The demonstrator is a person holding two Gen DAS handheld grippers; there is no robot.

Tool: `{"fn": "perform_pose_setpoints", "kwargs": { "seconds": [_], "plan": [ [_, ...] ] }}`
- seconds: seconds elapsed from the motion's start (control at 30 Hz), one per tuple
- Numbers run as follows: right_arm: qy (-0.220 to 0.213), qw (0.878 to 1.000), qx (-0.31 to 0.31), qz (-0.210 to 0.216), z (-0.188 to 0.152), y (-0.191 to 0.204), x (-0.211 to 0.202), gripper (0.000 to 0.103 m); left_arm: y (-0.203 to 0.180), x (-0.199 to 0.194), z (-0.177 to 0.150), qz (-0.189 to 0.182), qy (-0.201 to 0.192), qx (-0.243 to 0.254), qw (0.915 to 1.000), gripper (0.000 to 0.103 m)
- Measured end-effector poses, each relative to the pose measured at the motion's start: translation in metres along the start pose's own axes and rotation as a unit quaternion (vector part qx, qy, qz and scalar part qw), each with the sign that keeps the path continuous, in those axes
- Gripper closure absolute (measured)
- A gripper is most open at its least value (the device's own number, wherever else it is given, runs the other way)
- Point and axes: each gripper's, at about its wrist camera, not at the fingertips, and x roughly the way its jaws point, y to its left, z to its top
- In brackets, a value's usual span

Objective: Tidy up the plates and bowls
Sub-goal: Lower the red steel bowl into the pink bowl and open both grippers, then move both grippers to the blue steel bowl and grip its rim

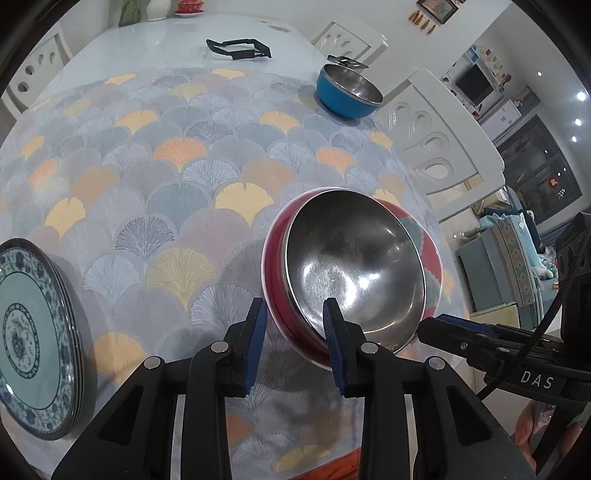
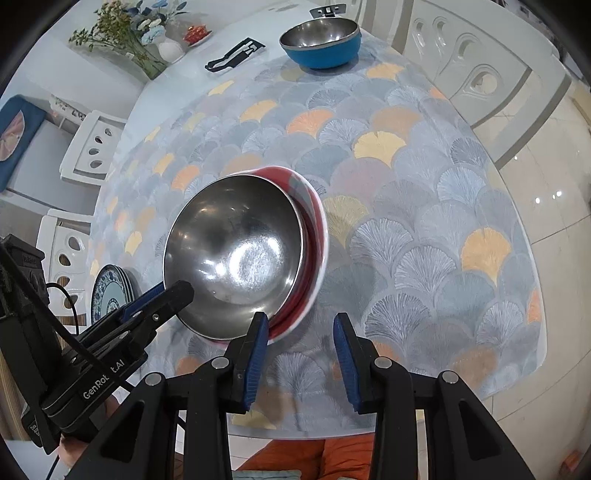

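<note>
A red bowl with a steel inside [image 1: 351, 273] is tilted above the patterned tablecloth, also in the right wrist view [image 2: 236, 258]. My left gripper [image 1: 295, 332] straddles its near rim, one pad inside the bowl and one outside, with a gap showing. My right gripper [image 2: 301, 347] is open, its left pad close by the bowl's rim; it shows in the left wrist view [image 1: 458, 328] beside the bowl. A blue bowl [image 1: 347, 92] stands upright at the far right, also in the right wrist view [image 2: 321, 42]. A stack of blue-patterned plates [image 1: 35, 332] lies at the left.
A black stand [image 1: 238, 48] lies on the bare white table beyond the cloth. White chairs [image 1: 439, 147] stand around the table. A vase with flowers [image 2: 147, 44] and a red dish [image 2: 195, 33] stand at the far end.
</note>
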Motion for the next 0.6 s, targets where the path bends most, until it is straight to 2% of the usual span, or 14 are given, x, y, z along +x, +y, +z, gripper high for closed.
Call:
{"fn": "perform_pose_setpoints", "kwargs": {
  "seconds": [0.17,0.27,0.43,0.57,0.6],
  "plan": [
    [-0.018,1.000,0.003,0.017,0.006,-0.001,-0.021,0.068,-0.002,-0.018,0.010,-0.001,-0.019,0.003,0.9998,0.075],
    [-0.042,0.999,-0.001,0.021,0.024,-0.001,-0.044,0.067,-0.006,-0.037,0.034,-0.004,-0.046,0.009,0.9989,0.075],
    [-0.070,0.997,-0.002,0.037,0.072,-0.001,-0.066,0.062,-0.015,-0.057,0.094,-0.017,-0.084,0.024,0.9960,0.075],
    [-0.091,0.995,-0.001,0.035,0.119,-0.006,-0.078,0.060,-0.024,-0.051,0.145,-0.033,-0.094,0.026,0.9947,0.075],
    [-0.096,0.995,0.001,0.035,0.131,-0.009,-0.080,0.057,-0.027,-0.045,0.162,-0.035,-0.094,0.027,0.9946,0.075]
  ]
}}
